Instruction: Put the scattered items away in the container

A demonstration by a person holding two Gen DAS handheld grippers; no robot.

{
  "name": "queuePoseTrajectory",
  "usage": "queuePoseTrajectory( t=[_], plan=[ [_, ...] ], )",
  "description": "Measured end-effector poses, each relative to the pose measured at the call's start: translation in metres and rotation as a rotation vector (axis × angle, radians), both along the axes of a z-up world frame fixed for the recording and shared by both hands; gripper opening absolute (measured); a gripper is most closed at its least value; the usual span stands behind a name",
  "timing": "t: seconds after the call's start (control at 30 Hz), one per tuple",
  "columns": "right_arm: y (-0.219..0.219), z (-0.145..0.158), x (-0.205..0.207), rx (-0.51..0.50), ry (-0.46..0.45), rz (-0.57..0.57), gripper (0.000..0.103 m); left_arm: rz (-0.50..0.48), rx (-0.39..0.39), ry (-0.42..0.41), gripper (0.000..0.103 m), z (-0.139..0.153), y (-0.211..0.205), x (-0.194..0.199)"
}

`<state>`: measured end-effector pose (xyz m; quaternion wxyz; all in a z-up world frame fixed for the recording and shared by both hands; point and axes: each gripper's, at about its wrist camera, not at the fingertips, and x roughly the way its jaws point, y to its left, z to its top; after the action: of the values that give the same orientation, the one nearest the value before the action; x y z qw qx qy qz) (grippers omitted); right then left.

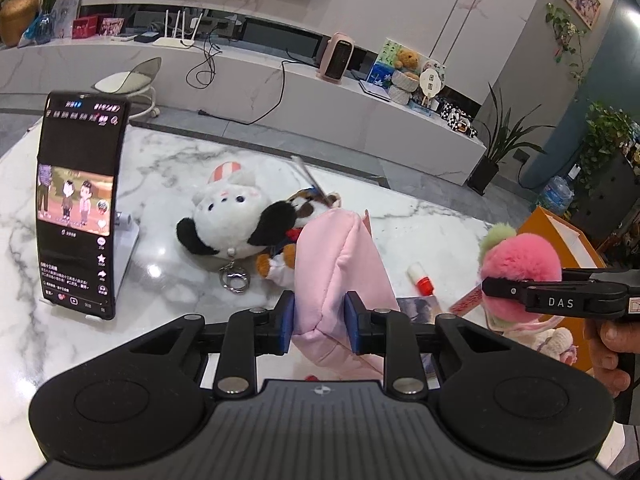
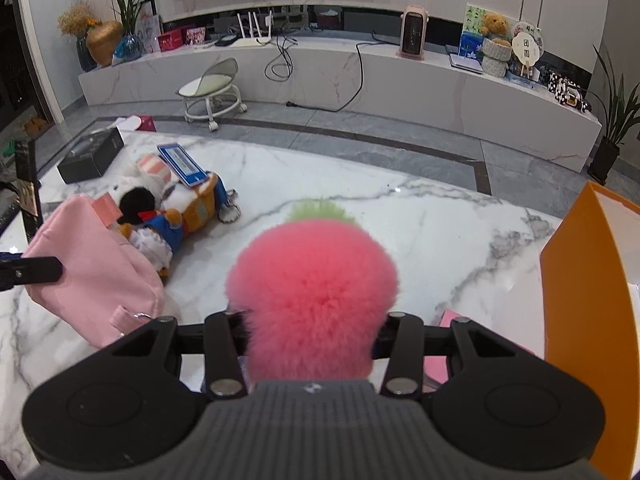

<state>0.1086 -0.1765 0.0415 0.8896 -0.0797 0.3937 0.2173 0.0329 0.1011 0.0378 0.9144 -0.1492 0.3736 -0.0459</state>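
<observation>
My left gripper (image 1: 320,320) is shut on a pink fabric pouch (image 1: 340,264), which also shows at the left of the right wrist view (image 2: 96,268). My right gripper (image 2: 312,320) is shut on a fluffy pink strawberry plush (image 2: 312,276) with a green top, held above the marble table (image 2: 400,240); it also shows at the right of the left wrist view (image 1: 520,264). A black-and-white cat plush (image 1: 232,216) with a keyring and a calico doll plush (image 1: 288,240) lie behind the pouch. A red-capped tube (image 1: 420,278) lies on the table.
A phone on a stand (image 1: 76,204) plays video at the left. An orange box (image 2: 592,300) stands at the right. A black box (image 2: 92,154) and a blue card (image 2: 182,164) lie far left. A pink card (image 2: 440,344) lies under my right gripper.
</observation>
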Motion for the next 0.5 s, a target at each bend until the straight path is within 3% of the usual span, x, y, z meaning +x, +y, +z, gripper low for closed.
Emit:
queuePoseTrajectory(
  t=[0.5],
  plan=[
    [-0.043,0.041,-0.018,0.085,-0.071,-0.051,0.047,-0.050,0.021,-0.056,0.030,0.033,-0.055,0.000]
  ],
)
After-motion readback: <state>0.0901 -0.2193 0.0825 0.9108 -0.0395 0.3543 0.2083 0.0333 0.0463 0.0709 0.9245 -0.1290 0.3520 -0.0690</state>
